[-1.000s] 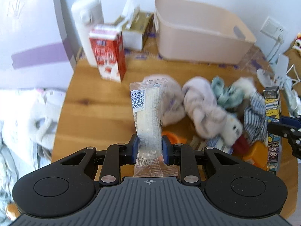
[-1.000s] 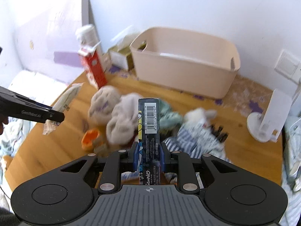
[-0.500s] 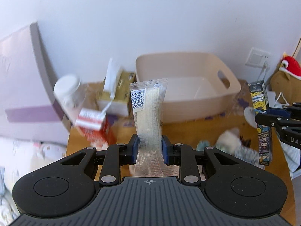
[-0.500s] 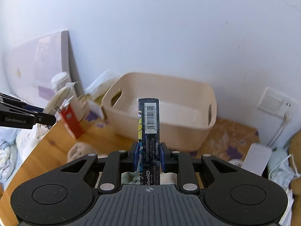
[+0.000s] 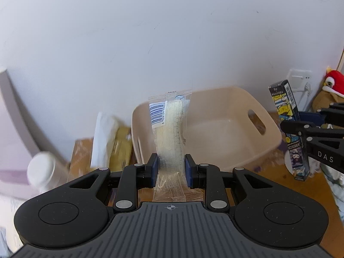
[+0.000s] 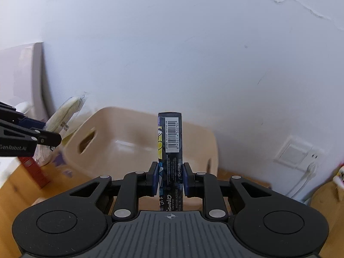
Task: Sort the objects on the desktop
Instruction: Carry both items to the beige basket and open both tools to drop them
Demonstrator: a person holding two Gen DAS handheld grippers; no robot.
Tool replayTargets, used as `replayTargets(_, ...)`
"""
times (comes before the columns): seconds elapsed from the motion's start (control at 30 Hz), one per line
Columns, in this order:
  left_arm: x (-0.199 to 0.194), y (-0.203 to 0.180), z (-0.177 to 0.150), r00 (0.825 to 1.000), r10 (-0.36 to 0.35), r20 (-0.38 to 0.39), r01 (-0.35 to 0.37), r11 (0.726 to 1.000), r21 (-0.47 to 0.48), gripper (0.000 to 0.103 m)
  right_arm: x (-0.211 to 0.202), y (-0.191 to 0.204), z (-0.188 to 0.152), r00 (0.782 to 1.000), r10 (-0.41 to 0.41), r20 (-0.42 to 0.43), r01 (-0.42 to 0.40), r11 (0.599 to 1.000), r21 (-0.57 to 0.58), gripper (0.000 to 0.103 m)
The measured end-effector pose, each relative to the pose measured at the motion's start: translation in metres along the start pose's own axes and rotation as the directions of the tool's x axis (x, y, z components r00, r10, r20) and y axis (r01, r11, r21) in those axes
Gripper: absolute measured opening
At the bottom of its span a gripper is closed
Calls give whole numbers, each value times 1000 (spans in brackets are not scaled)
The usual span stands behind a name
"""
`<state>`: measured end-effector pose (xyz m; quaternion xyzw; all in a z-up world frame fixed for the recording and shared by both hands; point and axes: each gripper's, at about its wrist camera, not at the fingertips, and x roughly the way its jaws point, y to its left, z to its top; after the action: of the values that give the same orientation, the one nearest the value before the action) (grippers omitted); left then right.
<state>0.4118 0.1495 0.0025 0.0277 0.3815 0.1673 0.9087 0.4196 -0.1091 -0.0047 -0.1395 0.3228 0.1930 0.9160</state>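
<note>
Left wrist — crinkly clear packet [image 5: 169,133], smooth beige bin [image 5: 225,129].

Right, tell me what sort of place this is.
Most likely a room in a home, perhaps a bedroom or study corner. A wooden desk stands against a plain white wall with a socket plate, a beige storage bin sits on it, and a red plush toy is nearby.

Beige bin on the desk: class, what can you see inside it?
The beige bin shows a bare, shiny floor, nothing lying on it. The clear packet and dark box cover part of the inside.
</note>
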Motion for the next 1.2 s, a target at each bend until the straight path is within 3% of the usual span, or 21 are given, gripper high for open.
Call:
replayTargets(0.33, 74, 1, 19, 999, 27, -35, -28, 999, -38, 25, 68, 17, 23, 994, -78, 77, 83, 995, -62, 21)
replayTargets(0.63, 123, 0, 6, 986, 30, -161, -37, 998, -44, 25, 130, 42, 12, 999, -53, 2, 53, 991, -126, 22)
replayTargets(0.77, 127, -4, 1, 983, 20, -184, -22, 1000, -7, 26, 147, 46, 6, 997, -46, -57, 37, 989, -141, 44)
replayTargets(0.8, 126, -6, 1, 983, 20, -182, -20, 1000, -1, 32, 149, 46, 7, 997, -42, -63, 33, 991, -131, 49)
replayTargets(0.83, 125, -6, 0, 984, 18, -180, -18, 1000, 2, 47, 147, 45, 6, 997, -41, -59, 34, 992, -118, 60)
replayTargets(0.87, 122, -6, 0, 985, 11, -174, -11, 1000, -1, 55, 145, 44, 6, 998, -44, -50, 39, 994, -104, 69)
replayTargets(0.9, 119, -6, 0, 986, 16, -167, -17, 1000, -1, 63, 141, 43, 6, 998, -53, -38, 49, 994, -95, 70)
replayTargets(1.03, 106, -6, 2, 990, 9, -143, -10, 1000, -5, 72, 127, 31, 3, 997, -82, -10, 82, 995, -58, 87)
replayTargets(1.17, 91, -8, 3, 992, 21, -125, -22, 1000, -3, 76, 113, 12, 7, 995, -98, 18, 97, 995, 10, 103)
replayTargets(1.2, 85, -10, 2, 993, 27, -116, -26, 1000, 6, 76, 107, 9, 6, 995, -96, 25, 95, 995, 28, 103)
